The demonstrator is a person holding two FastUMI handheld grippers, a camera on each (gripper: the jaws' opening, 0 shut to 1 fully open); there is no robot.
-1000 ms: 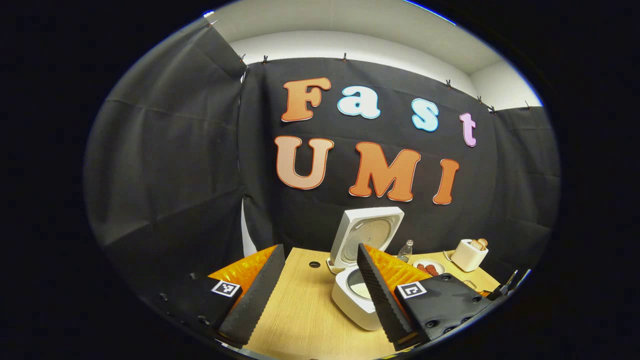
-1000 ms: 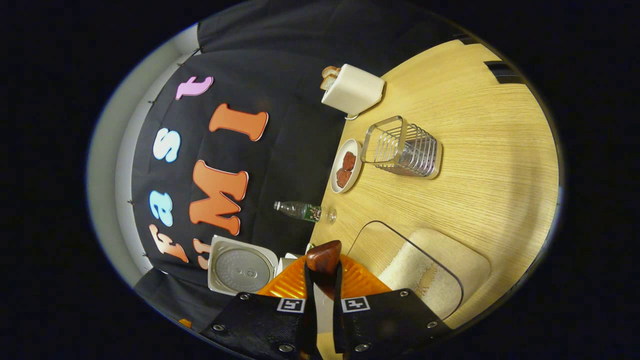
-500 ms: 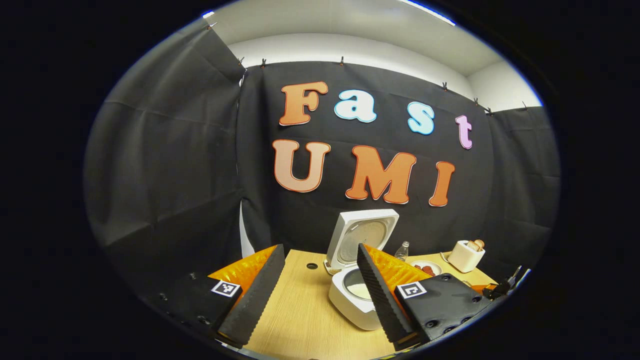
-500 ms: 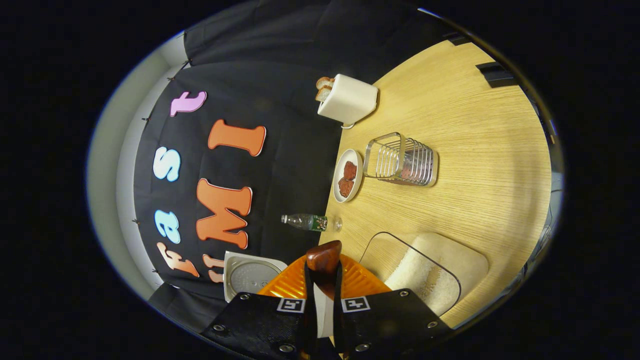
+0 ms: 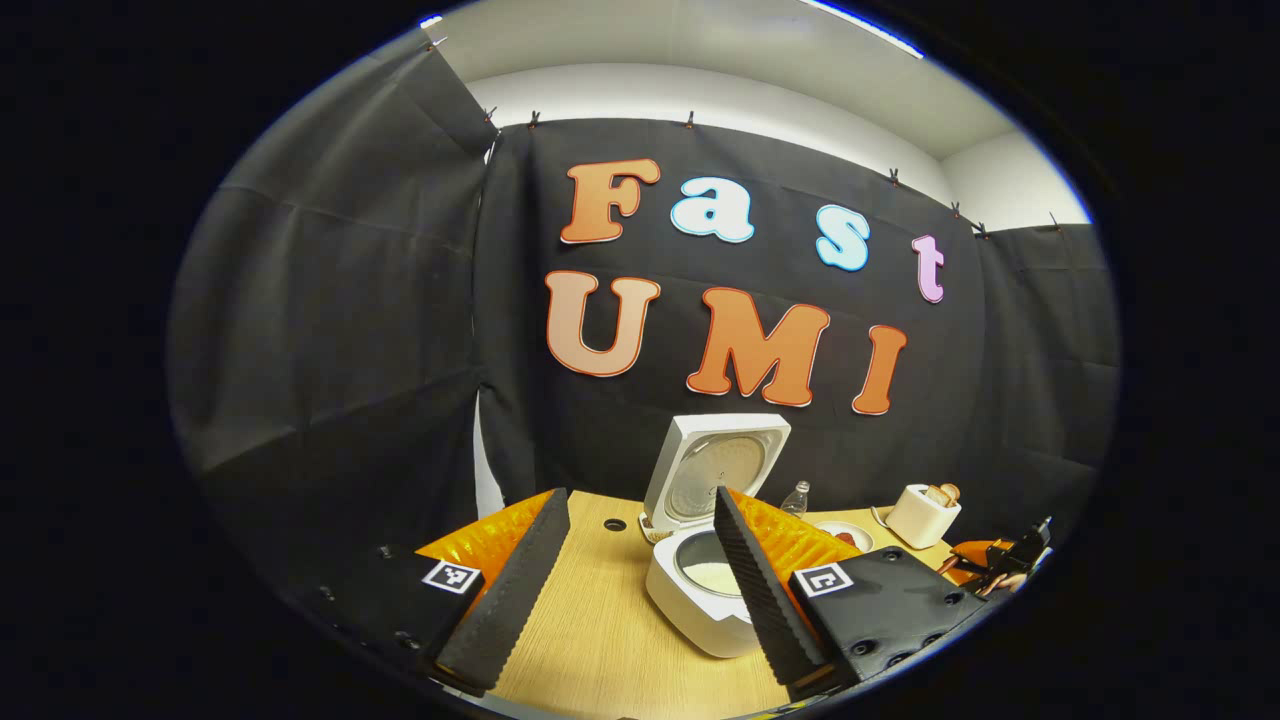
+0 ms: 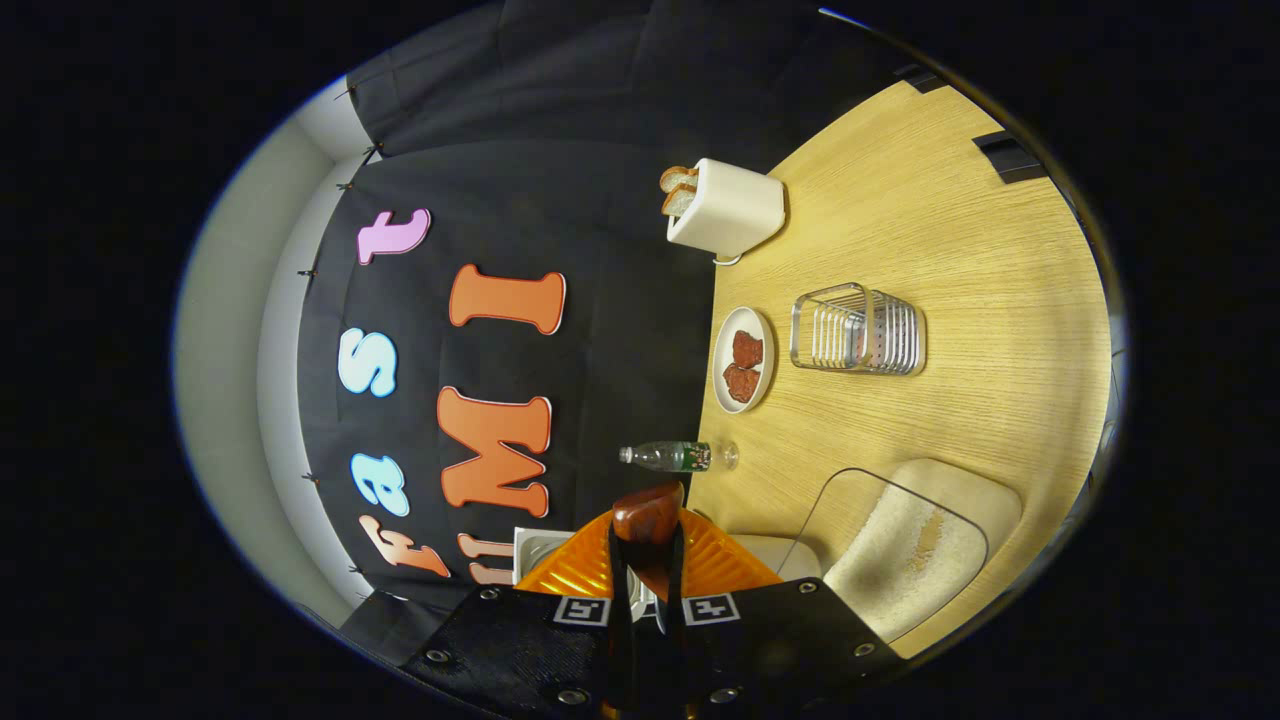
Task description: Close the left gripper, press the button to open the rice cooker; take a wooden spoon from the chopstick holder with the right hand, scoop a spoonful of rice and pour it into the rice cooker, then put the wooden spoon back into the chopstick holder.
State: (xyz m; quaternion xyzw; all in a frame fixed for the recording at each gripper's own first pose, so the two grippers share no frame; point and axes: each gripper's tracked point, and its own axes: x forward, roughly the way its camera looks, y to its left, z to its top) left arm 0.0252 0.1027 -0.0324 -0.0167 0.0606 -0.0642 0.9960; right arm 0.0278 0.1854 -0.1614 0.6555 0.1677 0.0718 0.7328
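Note:
The white rice cooker (image 5: 690,610) stands on the wooden table (image 5: 600,640) with its lid (image 5: 712,468) up and white rice in the pot. My left gripper (image 5: 638,494) hovers open and holds nothing, the cooker just behind its right finger. My right gripper (image 6: 647,530) is shut on a dark wooden spoon (image 6: 648,510), whose rounded end pokes out past the fingers. The right gripper view is rolled sideways. The wire chopstick holder (image 6: 855,330) stands farther off on the table (image 6: 950,250). A corner of the cooker lid (image 6: 532,545) peeks out beside the fingers.
A clear box of rice (image 6: 905,545) lies close to the right gripper. A plate of red pieces (image 6: 744,360), a small bottle (image 6: 675,457) and a toaster with bread (image 6: 730,205) line the back wall. The toaster (image 5: 920,515) and the other gripper (image 5: 1000,565) are at the far right.
The right gripper has swung with the spoon; the cooker lid has slid mostly behind its fingers and the holder sits more central. The left gripper drifted slightly and stays open.

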